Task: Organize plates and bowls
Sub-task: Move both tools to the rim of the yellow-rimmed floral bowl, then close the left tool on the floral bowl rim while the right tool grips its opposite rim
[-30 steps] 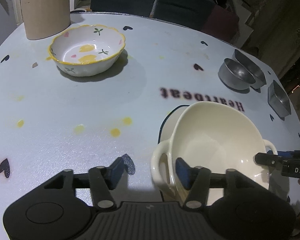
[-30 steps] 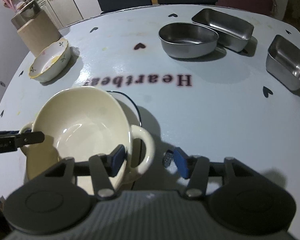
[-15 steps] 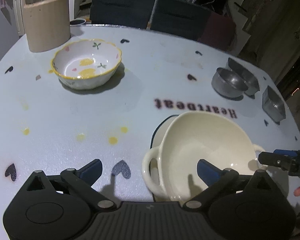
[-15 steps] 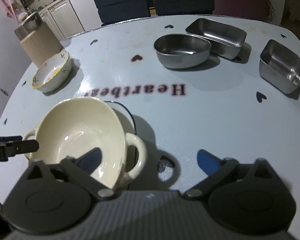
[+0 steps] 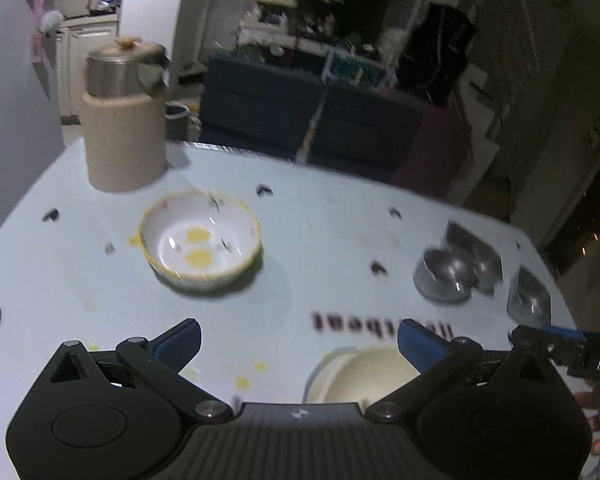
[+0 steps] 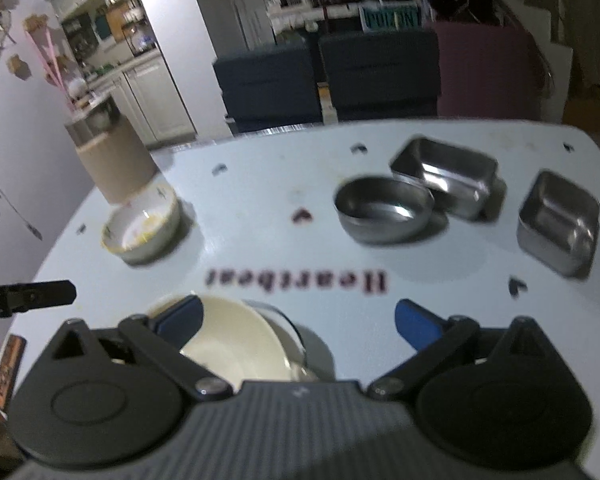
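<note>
Both views are smearing with motion blur; small prints on the desk (image 6: 260, 216) are reading only as dark hearts and one mirrored word. My own claw bodies are covering the near half of the cream two-handled bowl (image 6: 236, 344), so its handles are cut off. A dark-rimmed plate (image 6: 296, 330) is peeking out from under it, mostly hidden.

My left claw (image 5: 298, 340) is standing released, jaws having just been opening, nothing between them; the cream bowl (image 5: 370, 374) is sitting on the desk below the right blue pad. My right claw (image 6: 298, 320) is likewise spread wide after just opening, gripping nothing, the bowl lying beneath its left pad.

Count: two ceramic bowls, one cream, one floral bowl with a yellow rim (image 5: 200, 246) far left, looking empty. Three steel containers at far right: one oval steel bowl (image 6: 384, 210) touching a rectangular steel tray (image 6: 446, 174), one square steel tin (image 6: 558, 222) apart. All three are showing only reflections inside. One beige canister with a metal lid (image 5: 124, 120) is standing behind the floral bowl.
</note>
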Available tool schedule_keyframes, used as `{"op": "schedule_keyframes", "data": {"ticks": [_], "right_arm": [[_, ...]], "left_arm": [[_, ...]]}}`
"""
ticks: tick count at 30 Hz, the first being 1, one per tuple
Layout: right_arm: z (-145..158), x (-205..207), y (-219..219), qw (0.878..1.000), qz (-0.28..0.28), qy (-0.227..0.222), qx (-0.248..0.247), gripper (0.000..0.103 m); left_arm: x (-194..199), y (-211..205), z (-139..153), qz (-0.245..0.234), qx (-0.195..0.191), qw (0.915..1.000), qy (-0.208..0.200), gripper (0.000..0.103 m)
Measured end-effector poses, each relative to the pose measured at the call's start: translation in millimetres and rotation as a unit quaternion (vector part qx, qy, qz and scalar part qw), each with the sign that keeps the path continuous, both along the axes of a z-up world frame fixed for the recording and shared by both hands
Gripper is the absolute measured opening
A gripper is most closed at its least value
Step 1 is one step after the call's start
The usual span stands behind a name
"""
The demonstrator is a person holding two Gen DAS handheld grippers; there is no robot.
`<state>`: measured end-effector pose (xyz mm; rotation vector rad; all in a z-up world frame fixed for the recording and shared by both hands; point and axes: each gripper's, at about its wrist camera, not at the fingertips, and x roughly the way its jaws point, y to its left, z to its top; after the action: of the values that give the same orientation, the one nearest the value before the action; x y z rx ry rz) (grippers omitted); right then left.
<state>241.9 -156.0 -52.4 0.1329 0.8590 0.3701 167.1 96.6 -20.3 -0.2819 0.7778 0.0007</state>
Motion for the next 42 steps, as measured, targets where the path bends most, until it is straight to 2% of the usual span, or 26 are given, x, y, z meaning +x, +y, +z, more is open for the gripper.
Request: {"op": "schedule_keyframes", "data": {"ticks": [6, 12, 17, 19, 23, 27, 29, 31, 32, 35, 37, 39, 41, 42], "right_arm": [[16.7, 24.6, 31.5, 0.999, 0.004, -0.026, 0.020, 0.103], [20.1, 59.3, 73.1, 0.998, -0.002, -0.036, 0.049, 0.103], [9.4, 86.2, 105.4, 0.996, -0.017, -0.011, 0.090, 0.103], [2.3, 98.0, 119.7, 0.994, -0.013, -0.004, 0.107, 0.103], [-13.7, 121.6, 150.0, 0.995, -0.006, 0.009, 0.095, 0.101], [-35.0, 146.0, 173.2, 0.993, -0.005, 0.051, 0.106, 0.091], [-44.1, 154.9, 181.6, 0.991, -0.002, 0.067, 0.118, 0.083], [-52.0, 159.8, 189.5, 0.989, -0.011, 0.074, 0.129, 0.077], [-56.1, 161.3, 195.1, 0.989, -0.010, 0.077, 0.128, 0.076], [-69.1, 165.4, 209.3, 0.990, -0.005, 0.084, 0.112, 0.069], [-79.2, 167.6, 215.9, 0.990, -0.001, 0.093, 0.110, 0.068], [-86.4, 170.7, 219.5, 0.990, -0.005, 0.105, 0.099, 0.066], [-92.4, 173.4, 223.2, 0.990, -0.001, 0.107, 0.097, 0.060], [-94.7, 174.2, 225.3, 0.990, -0.003, 0.107, 0.092, 0.055]], "left_arm": [[15.2, 36.4, 12.6, 0.052, 0.007, 0.9985, -0.017, 0.103], [38.5, 78.3, 3.6, 0.102, 0.022, 0.9943, -0.018, 0.103], [63.2, 107.6, -9.4, 0.128, 0.042, 0.9906, -0.026, 0.102], [74.8, 117.1, -17.1, 0.130, 0.026, 0.9910, -0.017, 0.098], [94.2, 126.1, -32.7, 0.131, 0.030, 0.9909, -0.006, 0.085], [112.1, 133.4, -51.8, 0.133, 0.027, 0.9908, 0.009, 0.074], [121.0, 135.8, -62.0, 0.135, 0.022, 0.9904, 0.018, 0.071], [130.7, 136.2, -71.6, 0.138, 0.022, 0.9895, 0.038, 0.067], [135.3, 135.7, -76.3, 0.137, 0.021, 0.9891, 0.050, 0.063], [144.8, 135.1, -87.9, 0.127, 0.027, 0.9898, 0.059, 0.055], [149.3, 136.9, -93.3, 0.125, 0.037, 0.9895, 0.061, 0.047], [152.8, 142.2, -98.9, 0.131, 0.032, 0.9889, 0.064, 0.027], [155.6, 147.3, -103.2, 0.135, 0.023, 0.9884, 0.066, 0.016], [156.4, 148.6, -104.8, 0.133, 0.017, 0.9888, 0.065, 0.016]]}}
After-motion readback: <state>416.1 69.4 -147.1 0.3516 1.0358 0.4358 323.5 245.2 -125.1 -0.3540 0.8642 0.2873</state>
